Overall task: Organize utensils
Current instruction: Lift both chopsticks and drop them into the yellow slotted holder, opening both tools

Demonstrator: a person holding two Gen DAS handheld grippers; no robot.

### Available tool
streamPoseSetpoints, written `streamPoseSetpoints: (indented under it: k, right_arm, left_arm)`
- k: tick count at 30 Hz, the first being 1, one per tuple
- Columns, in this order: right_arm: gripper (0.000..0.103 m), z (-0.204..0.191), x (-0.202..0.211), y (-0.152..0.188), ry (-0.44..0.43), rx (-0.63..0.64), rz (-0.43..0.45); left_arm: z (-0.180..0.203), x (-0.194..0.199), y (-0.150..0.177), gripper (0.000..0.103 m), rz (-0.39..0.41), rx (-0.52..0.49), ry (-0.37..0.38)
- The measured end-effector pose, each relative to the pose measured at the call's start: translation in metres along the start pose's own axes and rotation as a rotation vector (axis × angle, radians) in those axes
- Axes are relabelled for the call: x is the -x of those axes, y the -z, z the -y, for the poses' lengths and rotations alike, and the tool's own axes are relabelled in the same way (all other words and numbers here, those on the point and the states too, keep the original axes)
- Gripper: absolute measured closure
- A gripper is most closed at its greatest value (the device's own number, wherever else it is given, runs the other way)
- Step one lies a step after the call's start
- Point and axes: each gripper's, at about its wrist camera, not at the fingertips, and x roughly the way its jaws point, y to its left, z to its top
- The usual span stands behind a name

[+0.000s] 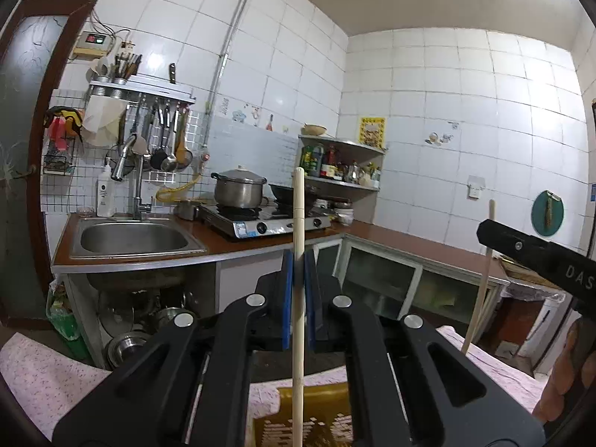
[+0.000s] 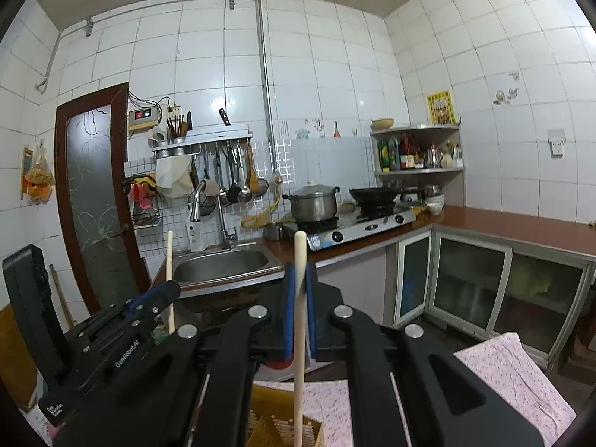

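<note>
So both grippers are lifted above the yellow basket point(image 1: 309, 415) on the pink-clothed surface point(image 1: 44, 376), each pinching one chopstick. Left gripper point(image 1: 298, 290) is closed tight on its pale chopstick point(image 1: 298, 223), which stands upright between the blue pads. Right gripper point(image 2: 300, 309) is clamped the same way on the other chopstick point(image 2: 299, 327), lower end hanging over the basket. These look light, stiff and smooth, so I'd guess they can swivel in the pads; gripping near the middle, like now, seems the safest spot.
</note>
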Motion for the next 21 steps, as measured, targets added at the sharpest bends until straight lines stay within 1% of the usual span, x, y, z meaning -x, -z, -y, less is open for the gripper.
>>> streamPoseSetpoints:
  k: [3, 5, 9, 13, 17, 21]
  right_arm:
    - [0.097, 0.004, -0.012, 0.015, -0.008, -0.009, 0.0]
    - [0.097, 0.007, -0.018, 0.026, -0.01, -0.017, -0.007]
    - [0.097, 0.013, -0.028, 0.05, -0.022, -0.027, -0.037]
    - [0.097, 0.016, -0.033, 0.079, -0.033, -0.034, -0.073]
    - [0.097, 0.019, -0.038, 0.103, -0.047, -0.043, -0.113]
    - [0.097, 0.022, -0.037, 0.121, -0.057, -0.055, -0.133]
  left_arm:
    - [-0.006, -0.007, 0.015, 0.099, -0.003, 0.023, 0.001]
    - [-0.006, -0.009, 0.029, 0.099, 0.004, -0.002, -0.023]
    - [-0.006, -0.012, 0.053, 0.099, -0.009, -0.024, -0.04]
    - [-0.007, -0.007, 0.075, 0.099, -0.031, -0.018, -0.04]
    - [-0.006, -0.003, 0.092, 0.099, -0.058, -0.054, -0.06]
    - [-0.011, 0.003, 0.102, 0.098, -0.095, -0.034, -0.065]
